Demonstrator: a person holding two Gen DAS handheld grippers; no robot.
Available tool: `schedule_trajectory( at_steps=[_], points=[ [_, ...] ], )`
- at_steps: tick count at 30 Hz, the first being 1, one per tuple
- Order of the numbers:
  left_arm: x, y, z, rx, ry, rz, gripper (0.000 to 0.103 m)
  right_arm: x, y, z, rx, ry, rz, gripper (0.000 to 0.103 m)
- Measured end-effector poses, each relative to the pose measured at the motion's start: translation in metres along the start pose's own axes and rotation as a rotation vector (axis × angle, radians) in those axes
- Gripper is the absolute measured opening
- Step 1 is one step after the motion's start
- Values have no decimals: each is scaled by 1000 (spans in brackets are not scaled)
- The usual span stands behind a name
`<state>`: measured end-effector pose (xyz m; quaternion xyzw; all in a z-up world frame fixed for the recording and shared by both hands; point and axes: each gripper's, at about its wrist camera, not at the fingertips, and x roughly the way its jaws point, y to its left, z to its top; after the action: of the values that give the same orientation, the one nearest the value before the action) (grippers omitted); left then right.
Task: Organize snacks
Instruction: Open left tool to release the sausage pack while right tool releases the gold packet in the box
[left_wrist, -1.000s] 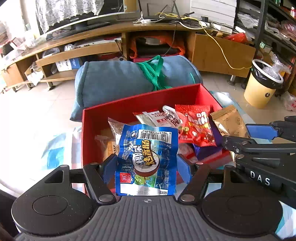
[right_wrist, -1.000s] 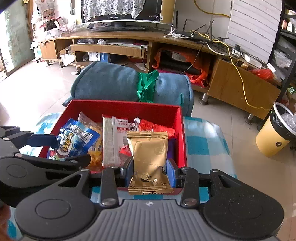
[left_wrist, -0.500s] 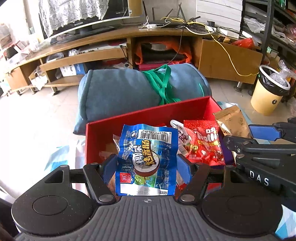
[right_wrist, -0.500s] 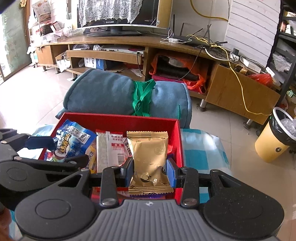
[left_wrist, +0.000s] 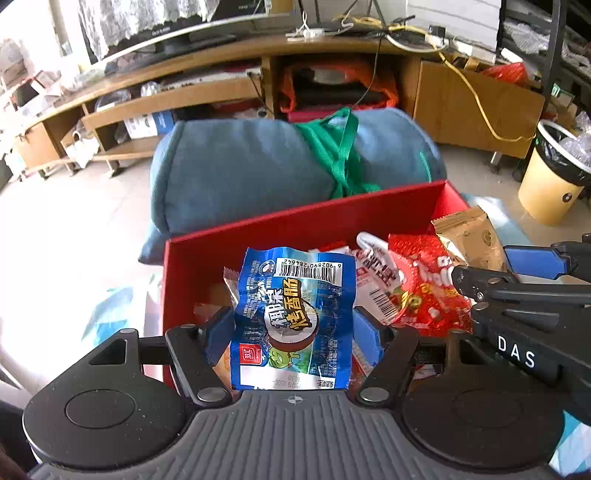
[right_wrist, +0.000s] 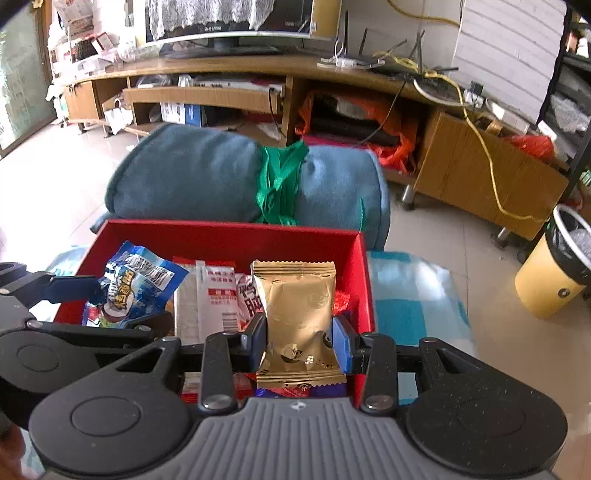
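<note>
Left tool (left_wrist: 293, 326) grips the blue snack packet (left_wrist: 293, 321), right tool (right_wrist: 299, 338) clamps the gold packet (right_wrist: 297, 314), both held over the red box (right_wrist: 229, 232) of snacks

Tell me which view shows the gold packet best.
Right wrist: the gold packet faces the camera whole, clamped in the right gripper. Left wrist shows only its upper part at the right edge, behind that gripper.
</note>
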<state>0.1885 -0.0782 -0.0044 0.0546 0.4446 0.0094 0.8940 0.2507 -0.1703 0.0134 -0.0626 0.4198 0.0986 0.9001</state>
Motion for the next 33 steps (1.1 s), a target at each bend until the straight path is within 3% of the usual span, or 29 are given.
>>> schedule_trajectory(
  at_steps=[13,25,33],
  points=[
    [18,-7,-3,23,22,54,75,26,-3,-4,32,56,20,35],
    [14,1,-1,-19,30,53,82,28,-3,-6,28,61,-9,42],
    [5,5,5,-62,12,7,86,20,-11,-4,60,47,-14,44]
  ],
)
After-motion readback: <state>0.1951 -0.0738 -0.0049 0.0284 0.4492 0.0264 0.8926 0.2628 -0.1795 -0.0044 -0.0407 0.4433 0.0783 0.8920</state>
